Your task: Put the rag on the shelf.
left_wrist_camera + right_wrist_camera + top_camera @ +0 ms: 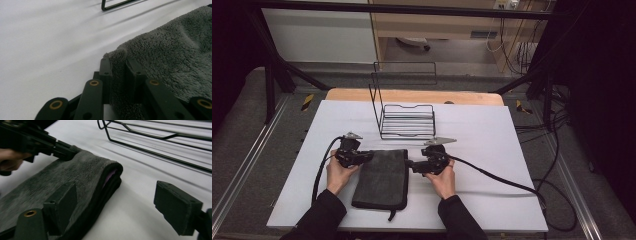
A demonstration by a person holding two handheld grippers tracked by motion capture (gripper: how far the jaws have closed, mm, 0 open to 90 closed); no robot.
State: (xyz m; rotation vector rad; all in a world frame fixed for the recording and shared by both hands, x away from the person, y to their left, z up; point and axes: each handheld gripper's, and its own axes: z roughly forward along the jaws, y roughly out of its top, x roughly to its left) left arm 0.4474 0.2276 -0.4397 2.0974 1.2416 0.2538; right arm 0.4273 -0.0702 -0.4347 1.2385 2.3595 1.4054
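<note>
A folded dark grey fleecy towel [382, 178] lies flat on the white-topped table [492, 140], toward the six o'clock side of its centre, with a short loop trailing off its near edge. Beyond it, toward twelve o'clock, stands a black wire rack [404, 107] with a tall back frame and a low barred shelf, near the towel but apart from it.

The left tool [364, 156] sits at the towel's far left corner, about ten o'clock on the cloth, held by the person's left hand [339, 175]. In the left gripper view its two black jaws are clenched on a raised fold of the towel's [175, 57] edge, pile pressed between them.

The right tool [411, 165] is at the towel's right edge, roughly two o'clock on the cloth, in the person's right hand [444, 181]. In the right gripper view its jaws stand wide apart, released: one jaw lies over the towel's [82, 170] folded edge, the other hangs above bare table beside it. A pale pink layer shows inside the fold there. The left tool [62, 151] appears farther off, gripping the far corner.
</note>
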